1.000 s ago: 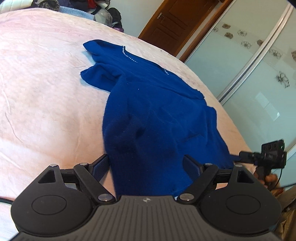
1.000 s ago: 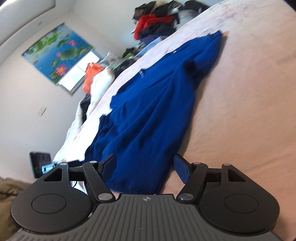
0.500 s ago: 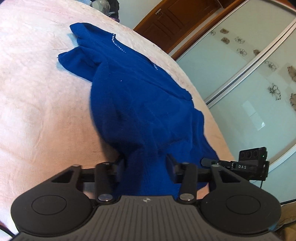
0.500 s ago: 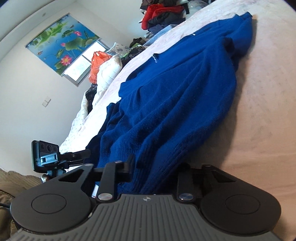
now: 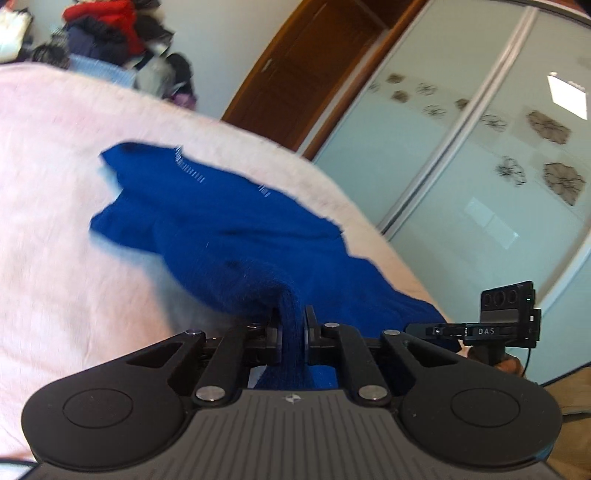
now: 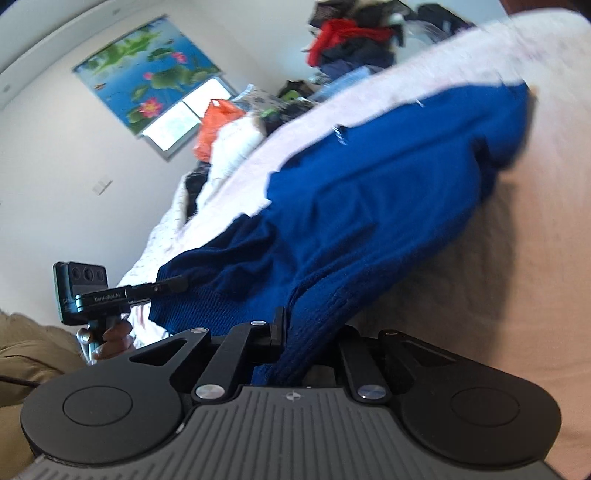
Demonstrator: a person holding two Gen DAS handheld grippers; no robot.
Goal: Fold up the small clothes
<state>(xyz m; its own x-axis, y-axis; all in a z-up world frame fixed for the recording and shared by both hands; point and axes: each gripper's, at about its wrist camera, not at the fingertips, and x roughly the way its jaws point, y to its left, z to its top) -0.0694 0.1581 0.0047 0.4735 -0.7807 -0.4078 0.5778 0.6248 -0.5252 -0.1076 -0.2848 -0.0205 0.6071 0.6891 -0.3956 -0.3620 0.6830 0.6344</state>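
Left wrist view: one blue sweater [image 5: 229, 236] on one pink bedspread [image 5: 55, 229], far part lying flat, near hem bunched up and pulled off the bed into the left gripper [image 5: 292, 325]. Jaws have just been closing and are now clenched on a fold of the hem, knit pinched between both pads. Only this view shows: one brown wooden door [image 5: 306, 74], two frosted sliding wardrobe panels [image 5: 480, 155] with flower prints, and the right gripper [image 5: 436, 329] seen from the side at the sweater's right hem edge, one hand [image 5: 511, 365] under it. One clothes pile [image 5: 107, 29] beyond the bed. Right wrist view: same single sweater [image 6: 369, 206], near hem ribbing gathered into the right gripper [image 6: 295, 332]; jaws likewise just closed, clamped on the hem, right finger mostly hidden by fabric. Only this view shows: one lotus-print blind [image 6: 147, 85] over a window, one orange bag [image 6: 214, 129], the left gripper [image 6: 173, 284] from the side on the opposite hem corner, one hand [image 6: 114, 339] holding it and a tan sleeve [image 6: 33, 343]. Both views are motion-blurred.
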